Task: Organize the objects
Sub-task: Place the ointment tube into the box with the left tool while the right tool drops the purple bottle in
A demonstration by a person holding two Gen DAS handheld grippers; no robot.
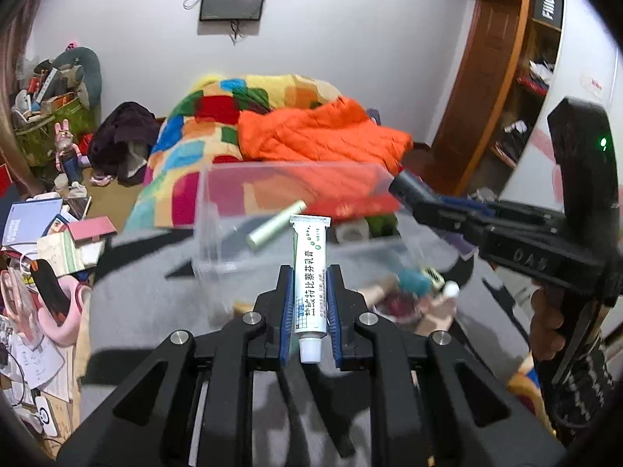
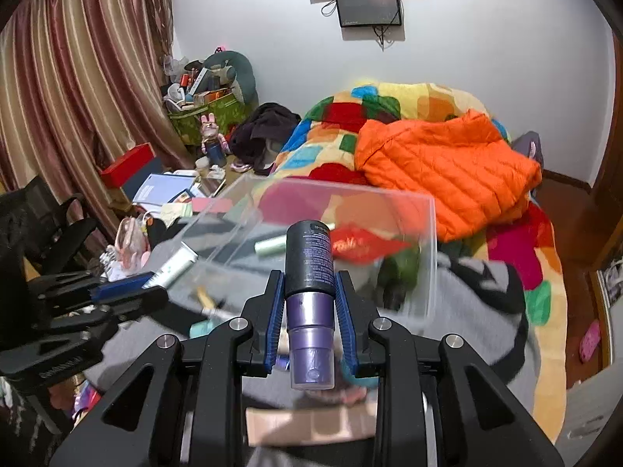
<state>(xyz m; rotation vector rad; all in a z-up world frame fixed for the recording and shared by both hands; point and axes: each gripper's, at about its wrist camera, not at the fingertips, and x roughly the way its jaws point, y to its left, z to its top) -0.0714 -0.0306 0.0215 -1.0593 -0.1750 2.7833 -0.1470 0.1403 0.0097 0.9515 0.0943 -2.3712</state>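
Spreading across the far half of both views, the bed [image 2: 506,257] carries a patchwork quilt [image 1: 218,116] with an orange jacket [image 2: 447,167] heaped on it, and a grey blanket [image 1: 148,295] covers its near end. On that blanket stands a clear plastic box [image 1: 218,202]; its walls blur and let the quilt show through, so its far rim is hard to trace. Inside it lie a pale green stick [image 1: 276,225] and a red packet [image 2: 358,247], with something dark green beside the packet that cannot be made out. Small things beside the box's near wall are smeared beyond naming.

The right gripper [image 2: 309,295] is closed onto a purple spray bottle [image 2: 309,272], which lies along the fingers with its dark base toward the box and its clear cap toward the camera. The left gripper [image 1: 309,295] is clamped on a white ointment tube [image 1: 309,272], cap toward the camera, its crimped end over the box's near wall. In the right wrist view that tube is half hidden behind the box corner.
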